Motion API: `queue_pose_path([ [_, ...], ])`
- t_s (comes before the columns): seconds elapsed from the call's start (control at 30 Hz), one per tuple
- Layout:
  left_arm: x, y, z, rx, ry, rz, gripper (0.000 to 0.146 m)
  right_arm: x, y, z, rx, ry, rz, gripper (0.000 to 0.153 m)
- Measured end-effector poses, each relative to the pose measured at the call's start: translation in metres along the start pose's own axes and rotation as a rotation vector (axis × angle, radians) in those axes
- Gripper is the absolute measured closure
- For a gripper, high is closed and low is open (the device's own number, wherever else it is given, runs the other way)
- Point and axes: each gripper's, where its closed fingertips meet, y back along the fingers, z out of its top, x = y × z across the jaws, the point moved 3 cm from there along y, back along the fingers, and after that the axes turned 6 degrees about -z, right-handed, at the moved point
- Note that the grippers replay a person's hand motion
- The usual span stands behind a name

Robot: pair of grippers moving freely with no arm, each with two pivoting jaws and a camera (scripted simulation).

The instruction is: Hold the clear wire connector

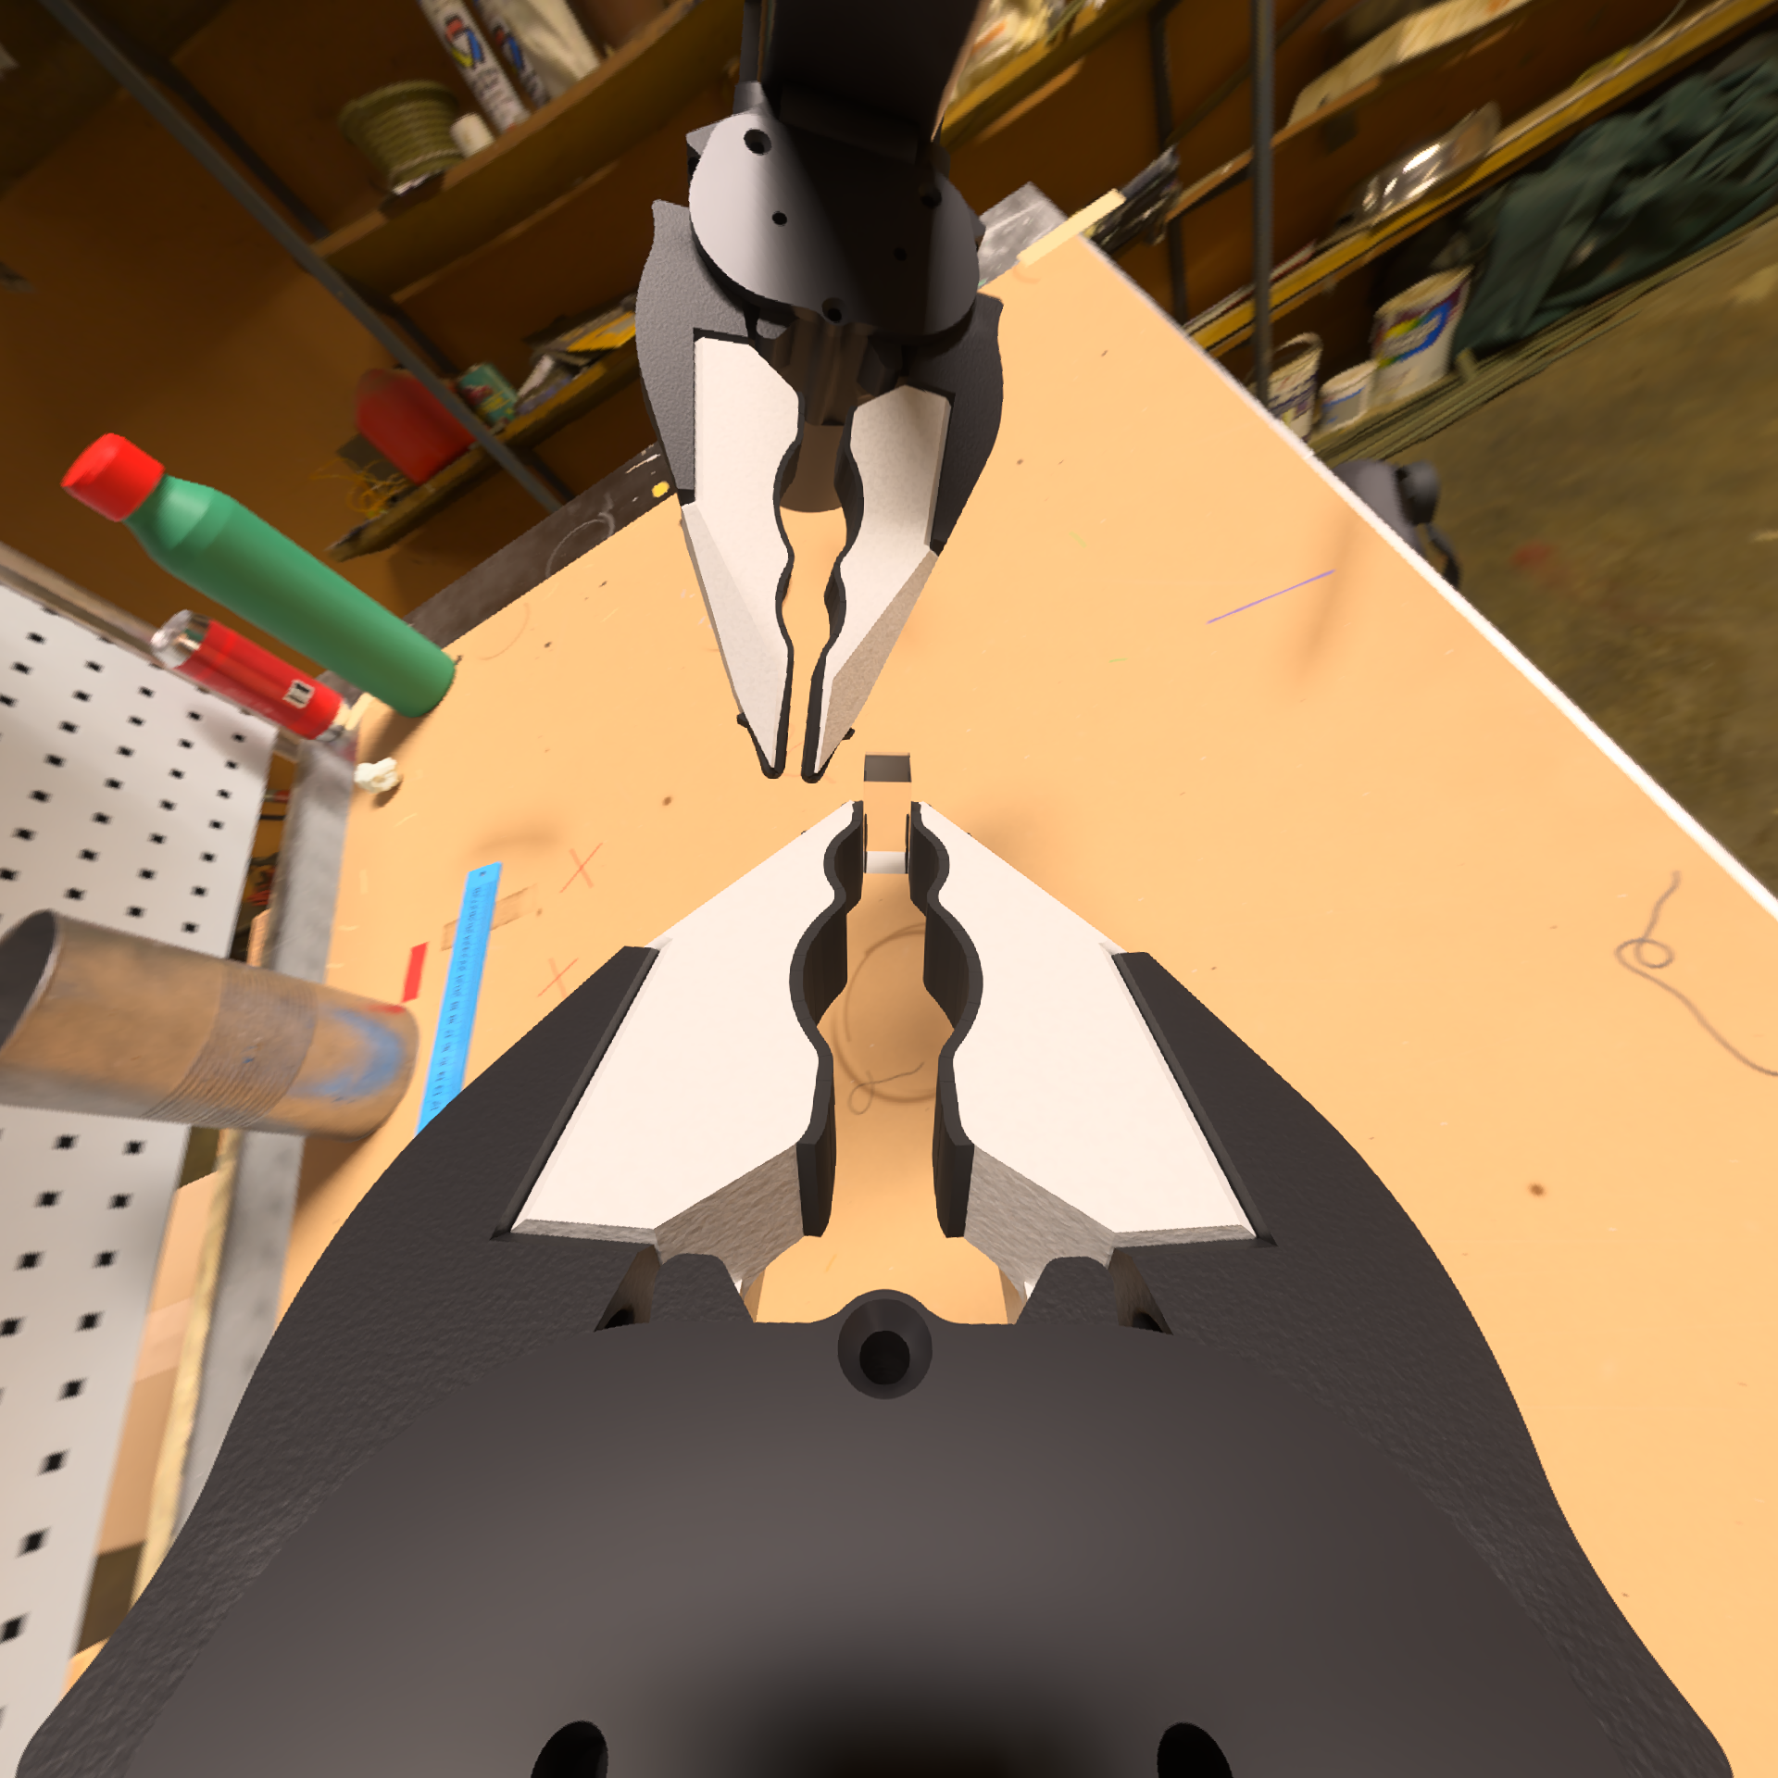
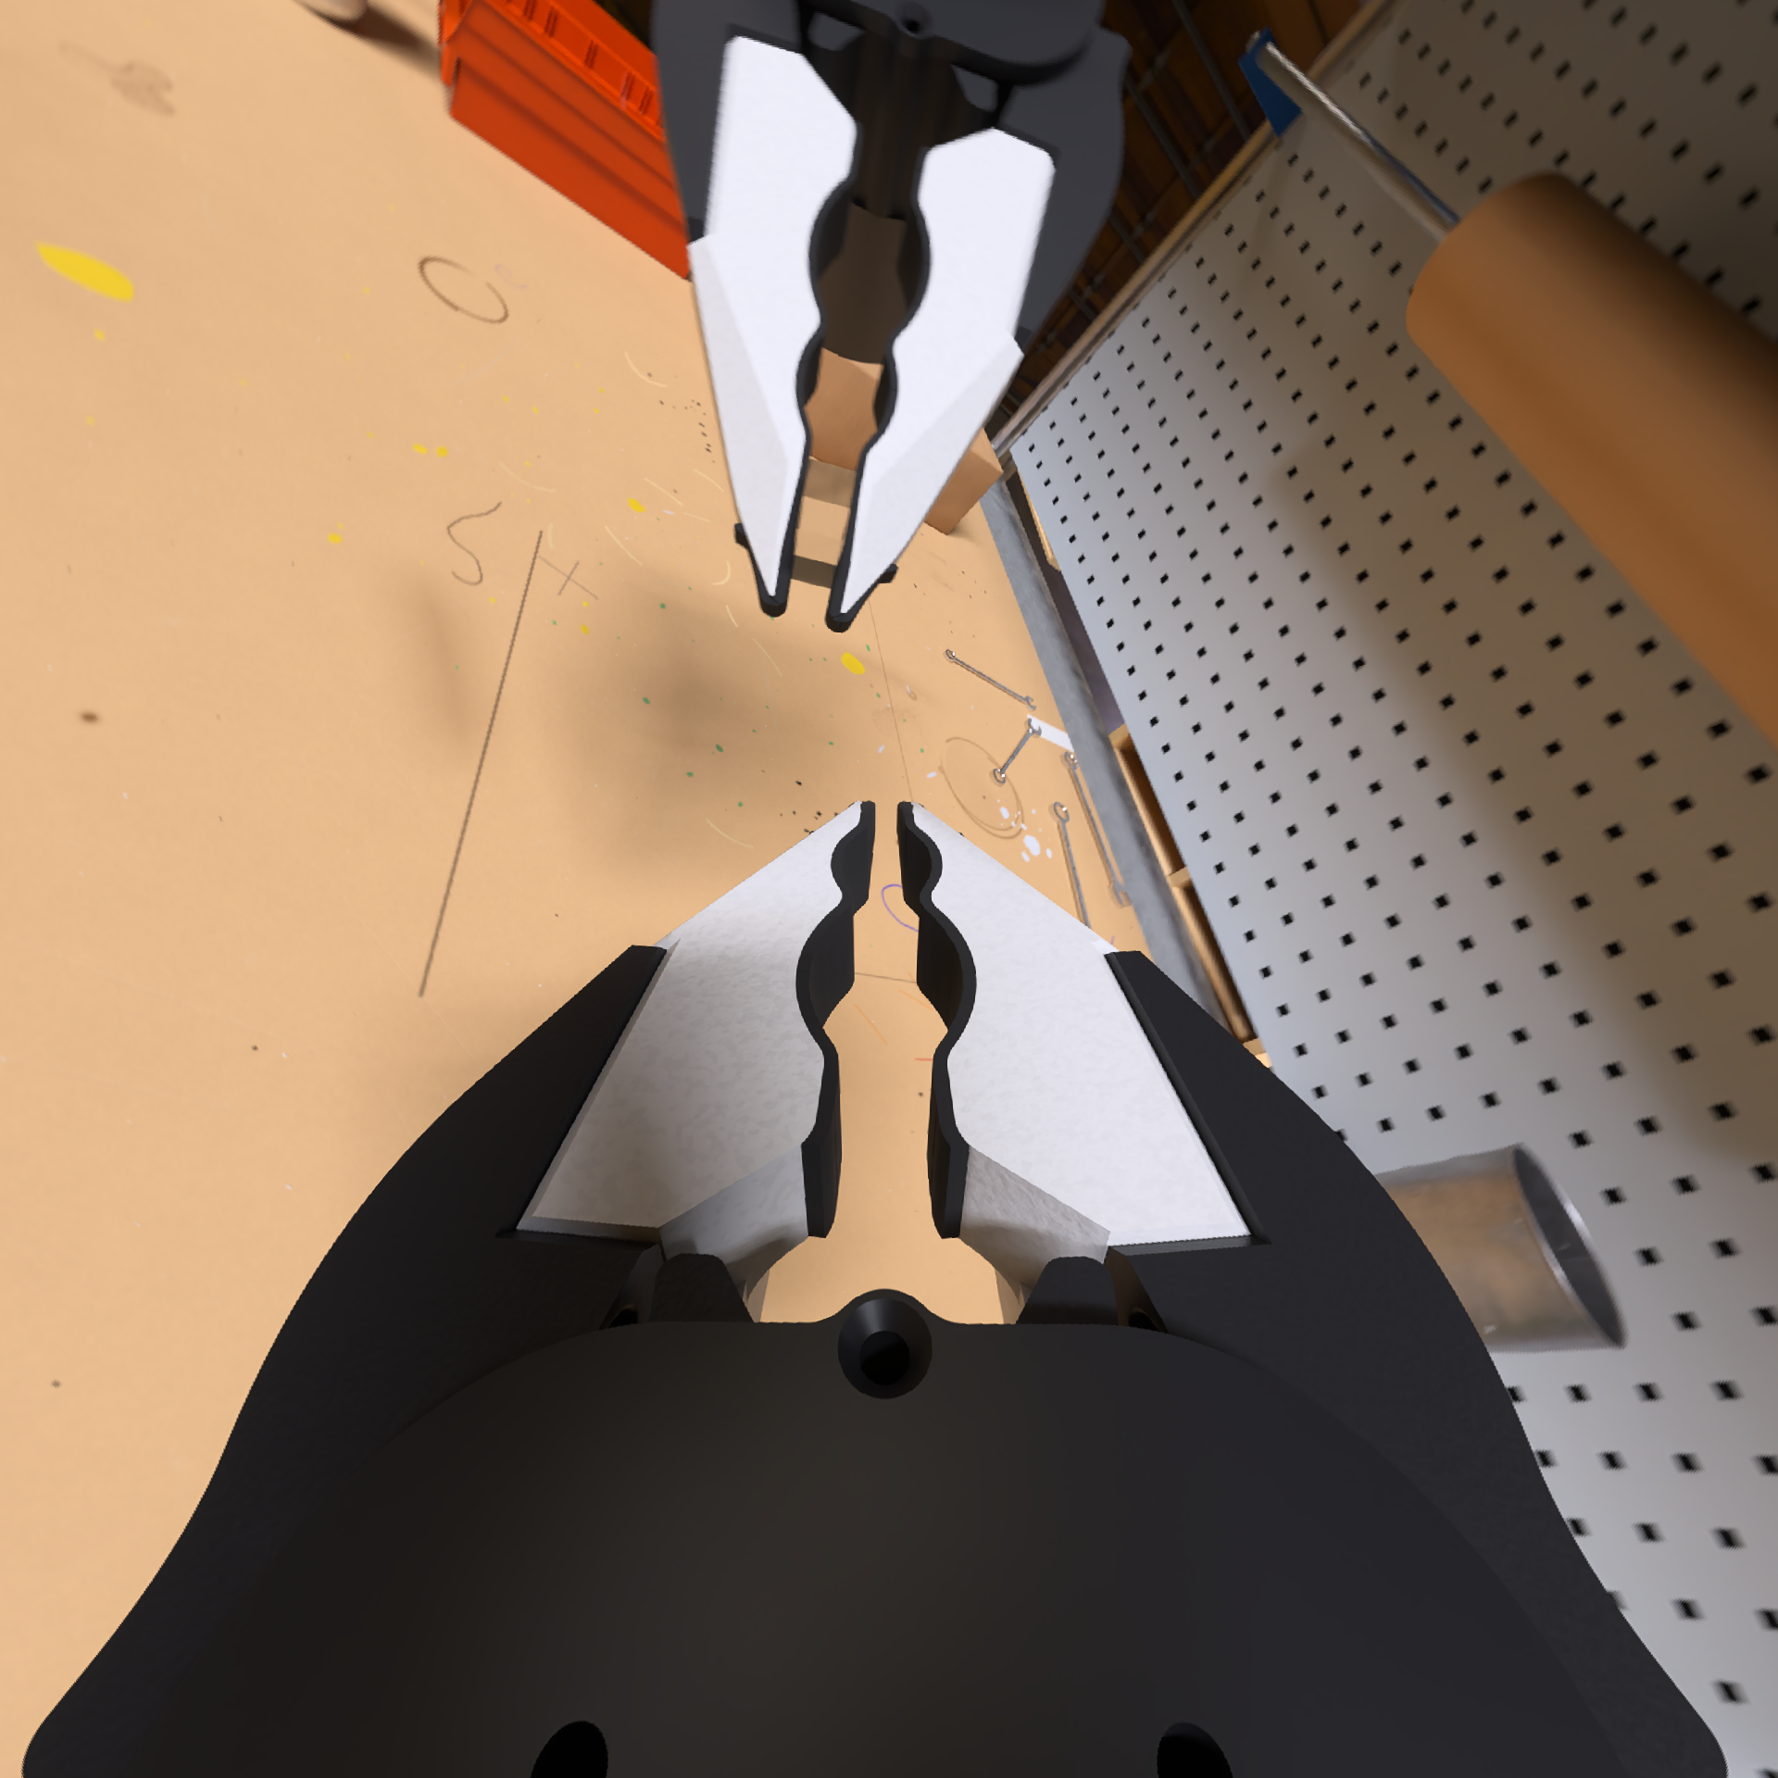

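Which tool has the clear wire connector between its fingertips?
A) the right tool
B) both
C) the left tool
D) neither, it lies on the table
C: the clear wire connector sits between the left tool fingertips; the right tool tips have nothing between them.

The left claw's fingers [image 1: 851, 847] cover the sides of the clear wire connector [image 1: 886, 818], apparently clamped there.

Bright, even light; soft shadows blur on the tan tabletop [image 2: 241, 770], far shelves [image 1: 433, 241] defocused, edges bowed.
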Motion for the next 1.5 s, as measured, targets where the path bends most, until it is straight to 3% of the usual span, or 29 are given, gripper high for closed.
queue_pose_path([
  [0.4,0.021,-0.011,-0.009,0.261,-0.215,0.307,0.138,-0.027,-0.015,-0.02,0.006,-0.507,-0.083,0.149],
  [0.5,0.029,-0.015,-0.014,0.318,-0.264,0.39,0.138,-0.033,-0.02,-0.026,-0.021,-0.701,-0.099,0.15],
  [0.67,0.039,-0.017,-0.018,0.378,-0.334,0.504,0.139,-0.043,-0.025,-0.033,-0.211,-1.281,-0.021,0.152],
  [0.73,0.04,-0.017,-0.019,0.387,-0.342,0.516,0.138,-0.044,-0.026,-0.035,-0.245,-1.322,-0.013,0.152],
  [0.9,0.04,-0.014,-0.019,0.369,-0.311,0.491,0.138,-0.047,-0.018,-0.028,-0.174,-0.999,-0.107,0.14],
  [0.97,0.038,-0.013,-0.019,0.349,-0.279,0.457,0.138,-0.047,-0.013,-0.025,-0.13,-0.8,-0.14,0.132],
  [1.13,0.031,-0.008,-0.015,0.256,-0.162,0.34,0.138,-0.037,-0.007,-0.019,0.008,-0.227,-0.242,0.136],
  [1.23,0.027,-0.006,-0.014,0.224,-0.128,0.29,0.138,-0.026,-0.012,-0.019,0.08,0.031,-0.274,0.137],
  [1.5,0.021,-0.007,-0.012,0.205,-0.124,0.246,0.138,-0.021,-0.013,-0.012,0.106,0.276,-0.323,0.137],
])
